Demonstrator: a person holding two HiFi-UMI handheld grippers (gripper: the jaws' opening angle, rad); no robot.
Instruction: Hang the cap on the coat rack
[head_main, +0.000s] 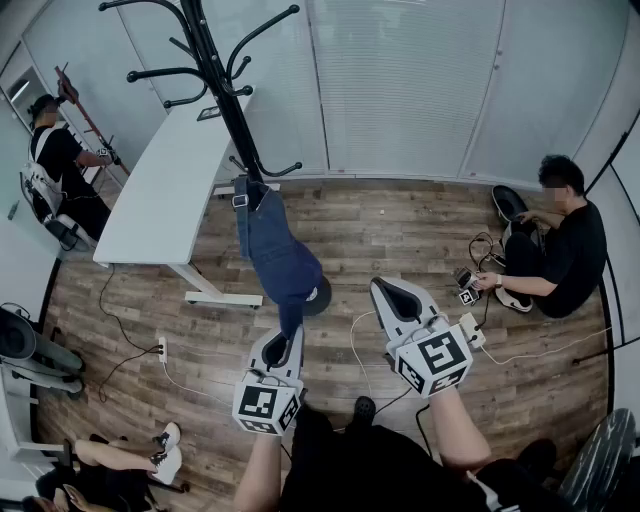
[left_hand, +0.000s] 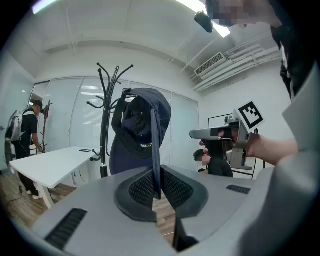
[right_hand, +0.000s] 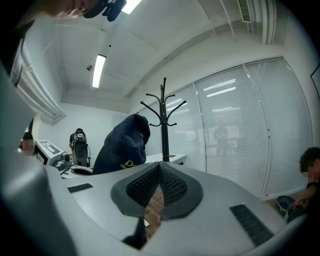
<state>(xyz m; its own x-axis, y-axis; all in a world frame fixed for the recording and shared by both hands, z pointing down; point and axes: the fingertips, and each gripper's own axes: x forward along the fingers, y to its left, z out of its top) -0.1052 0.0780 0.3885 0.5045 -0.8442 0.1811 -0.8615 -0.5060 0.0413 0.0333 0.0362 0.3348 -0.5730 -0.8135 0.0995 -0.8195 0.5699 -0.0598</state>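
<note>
A navy cap (head_main: 274, 250) hangs stretched in front of the black coat rack (head_main: 222, 90). Its strap end with the buckle (head_main: 240, 199) is up by the rack's lowest hooks; I cannot tell whether it touches one. My left gripper (head_main: 284, 346) is shut on the cap's lower edge. In the left gripper view the cap (left_hand: 141, 131) rises just beyond the jaws, a strip of its fabric pinched between the pads (left_hand: 145, 187), with the rack (left_hand: 104, 130) behind it. My right gripper (head_main: 397, 297) is beside the left, shut with nothing in it; from the right gripper view the cap (right_hand: 122, 145) is left of the rack (right_hand: 164, 125).
A white table (head_main: 165, 180) stands left of the rack. The rack's round base (head_main: 320, 296) rests on the wood floor. One person sits on the floor at the right (head_main: 562, 245), another stands at the far left (head_main: 55, 165). Cables (head_main: 130, 345) trail across the floor.
</note>
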